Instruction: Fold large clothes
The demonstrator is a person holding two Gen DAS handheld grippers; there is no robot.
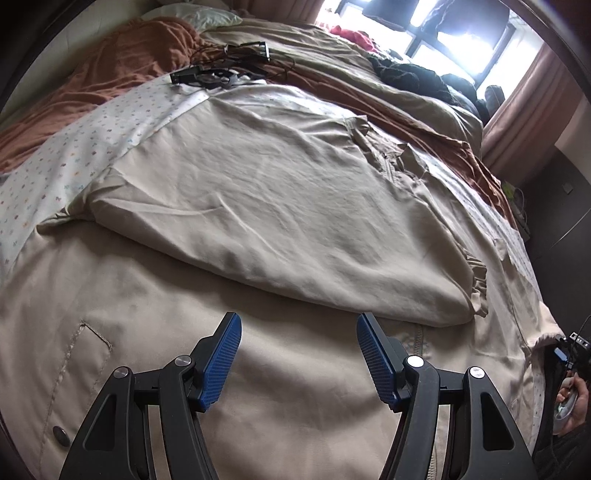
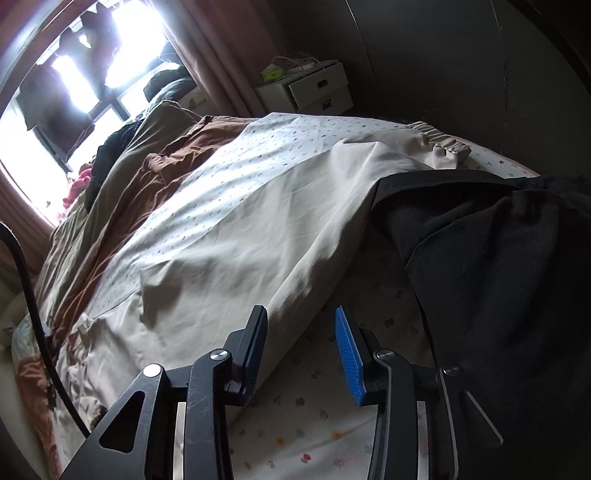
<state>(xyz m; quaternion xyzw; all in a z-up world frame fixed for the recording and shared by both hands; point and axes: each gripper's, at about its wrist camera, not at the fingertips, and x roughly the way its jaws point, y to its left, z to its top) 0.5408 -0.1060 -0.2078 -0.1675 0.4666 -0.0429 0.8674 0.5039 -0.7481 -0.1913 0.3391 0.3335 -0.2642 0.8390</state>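
Here, creased beige jacket [image 1: 280, 192] on dotted sheet [image 2: 280, 147], both grippers [image 1: 299, 354] [image 2: 301, 350] agape

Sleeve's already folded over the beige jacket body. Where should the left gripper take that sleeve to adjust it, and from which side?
Take the sleeve at its gathered elastic cuff, coming in low from the right. The cuff is the bunched, thickest end and lies at the fold's free tip, so it should pinch cleanly. The left gripper is open above the jacket body.

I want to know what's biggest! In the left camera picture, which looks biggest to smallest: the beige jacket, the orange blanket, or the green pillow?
1. beige jacket, though it's nearest the camera
2. orange blanket
3. green pillow, farthest away
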